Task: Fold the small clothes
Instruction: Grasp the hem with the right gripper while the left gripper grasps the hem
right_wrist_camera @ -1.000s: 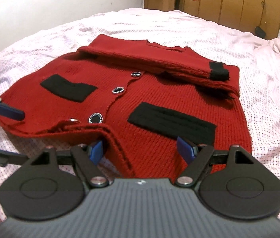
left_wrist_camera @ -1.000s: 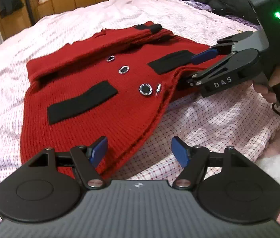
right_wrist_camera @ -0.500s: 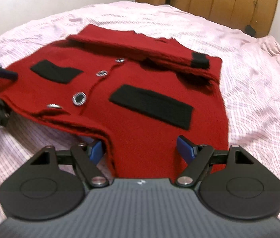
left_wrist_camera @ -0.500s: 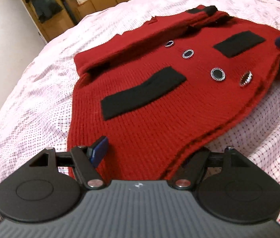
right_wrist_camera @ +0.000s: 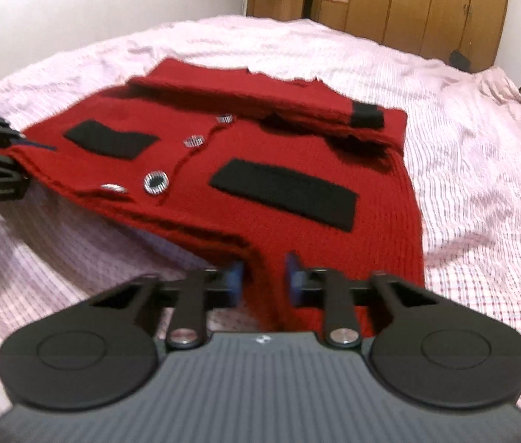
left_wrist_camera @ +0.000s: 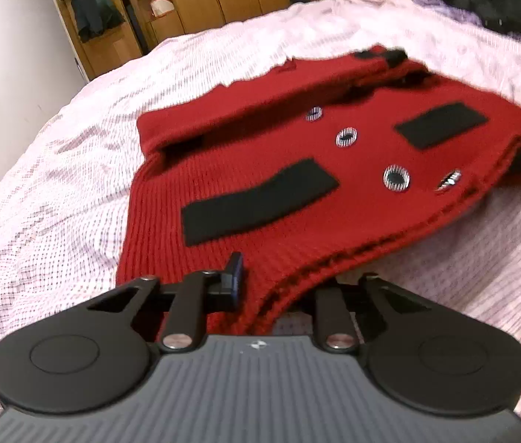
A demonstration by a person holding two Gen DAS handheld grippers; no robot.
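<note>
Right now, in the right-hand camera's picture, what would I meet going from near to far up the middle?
Right gripper clamped on the hem of the red cardigan → black pocket patch → folded sleeve with black cuff → pink checked bedsheet → wooden wardrobe.

So it's a small red knit cardigan (left_wrist_camera: 267, 170) lying front-up on the bed (left_wrist_camera: 57, 170). Chunky ribbed knit, two black rectangular pocket patches (right_wrist_camera: 284, 192) on the front, and a row of four round silver-rimmed buttons (right_wrist_camera: 156, 182) down the middle. The sleeves (right_wrist_camera: 253, 98) are folded across the top at about 12 o'clock, one ending in a black cuff (right_wrist_camera: 367, 114) over at 2 o'clock. The bottom hem (left_wrist_camera: 334, 262) at 6 o'clock is lifted a bit off the bed at both corners, layers showing along the edge. The rest lies flat.
</note>
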